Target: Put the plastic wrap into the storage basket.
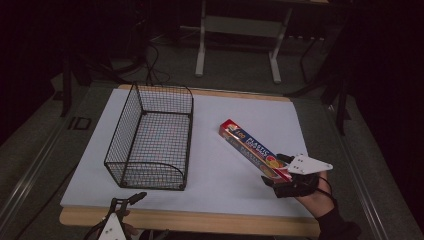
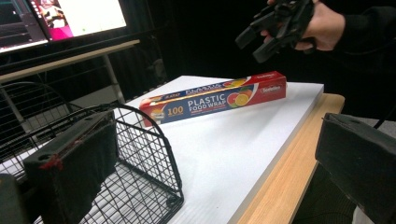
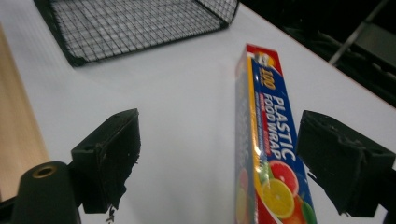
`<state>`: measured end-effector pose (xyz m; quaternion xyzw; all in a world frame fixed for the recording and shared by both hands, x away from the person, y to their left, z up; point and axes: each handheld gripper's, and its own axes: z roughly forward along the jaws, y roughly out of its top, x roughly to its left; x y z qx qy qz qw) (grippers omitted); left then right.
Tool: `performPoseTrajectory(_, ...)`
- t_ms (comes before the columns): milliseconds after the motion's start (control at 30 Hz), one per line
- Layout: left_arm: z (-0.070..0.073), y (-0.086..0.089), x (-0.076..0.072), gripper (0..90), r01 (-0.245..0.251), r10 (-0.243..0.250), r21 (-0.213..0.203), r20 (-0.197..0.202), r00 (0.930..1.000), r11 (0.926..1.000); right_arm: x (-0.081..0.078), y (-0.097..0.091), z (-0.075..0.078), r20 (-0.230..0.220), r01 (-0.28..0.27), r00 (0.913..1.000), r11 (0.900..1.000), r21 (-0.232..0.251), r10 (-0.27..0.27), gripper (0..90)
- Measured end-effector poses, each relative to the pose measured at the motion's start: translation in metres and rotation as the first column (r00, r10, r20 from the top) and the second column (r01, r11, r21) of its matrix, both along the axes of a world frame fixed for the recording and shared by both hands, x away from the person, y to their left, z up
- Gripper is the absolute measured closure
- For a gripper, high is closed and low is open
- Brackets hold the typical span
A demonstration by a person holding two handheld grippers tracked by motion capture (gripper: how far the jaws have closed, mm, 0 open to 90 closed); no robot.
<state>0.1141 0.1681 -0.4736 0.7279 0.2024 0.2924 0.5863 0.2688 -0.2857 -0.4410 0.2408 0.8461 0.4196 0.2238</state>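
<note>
Plastic wrap box (image 3: 271, 154) sits between the wide-spread jaws of the right gripper (image 3: 233, 163), which hovers above its near end, not touching it. To grab it well, I think the gripper should come down and squeeze the long sides in the middle. The box lies flat on the white board (image 1: 220, 165), right of the wire basket (image 1: 150, 140). The left gripper (image 1: 125, 202) waits at the near edge, its jaws spread too.
</note>
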Motion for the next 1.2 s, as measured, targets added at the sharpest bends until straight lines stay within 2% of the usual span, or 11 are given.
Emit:
performPoseTrajectory(100, 0.0, -0.001, 0.0, 0.1, 0.003, -0.003, 0.008, -0.001, 1.0, 1.0, 0.01, -0.005, -0.004, -0.031, 0.02, 0.9993, 0.9998, 0.005, -0.02, 13.6)
performPoseTrajectory(167, 0.0, -0.001, 0.0, 0.1, 0.004, -0.004, 0.004, -0.001, 1.0, 1.0, 0.016, -0.007, -0.006, -0.046, 0.029, 0.9985, 0.9995, -0.01, -0.03, 13.1)
performPoseTrajectory(467, 0.0, -0.002, -0.003, 0.1, -0.008, 0.008, 0.016, 0.004, 1.0, 0.9998, 0.041, -0.012, -0.021, -0.089, 0.062, 0.9938, 0.9971, -0.044, -0.066, 13.4)
performPoseTrajectory(600, 0.0, -0.002, -0.003, 0.1, -0.014, 0.014, 0.018, 0.0, 0.9999, 0.9997, 0.054, -0.015, -0.03, -0.137, 0.06, 0.9882, 0.9959, -0.067, -0.069, 14.0)
performPoseTrajectory(867, 0.0, -0.002, -0.005, 0.1, -0.016, 0.016, 0.026, -0.003, 0.9999, 0.9995, 0.076, -0.014, -0.041, -0.197, 0.069, 0.9764, 0.9917, -0.108, -0.089, 13.9)
performPoseTrajectory(967, -0.001, -0.003, -0.005, 0.1, -0.015, 0.015, 0.033, -0.01, 0.9998, 0.9993, 0.084, -0.012, -0.043, -0.226, 0.079, 0.968, 0.9875, -0.137, -0.109, 13.9)
performPoseTrajectory(1067, -0.001, -0.004, -0.005, 0.1, -0.011, 0.012, 0.04, -0.011, 0.9999, 0.9991, 0.088, -0.011, -0.044, -0.244, 0.096, 0.9611, 0.985, -0.143, -0.129, 13.9)
performPoseTrajectory(1100, -0.001, -0.004, -0.005, 0.1, -0.011, 0.012, 0.041, -0.012, 0.9999, 0.9991, 0.093, -0.008, -0.046, -0.278, 0.105, 0.9493, 0.981, -0.163, -0.148, 13.9)
performPoseTrajectory(1200, -0.001, -0.003, -0.005, 0.1, -0.012, 0.012, 0.041, -0.014, 0.9998, 0.9991, 0.098, -0.005, -0.047, -0.307, 0.102, 0.9386, 0.9766, -0.189, -0.158, 13.8)
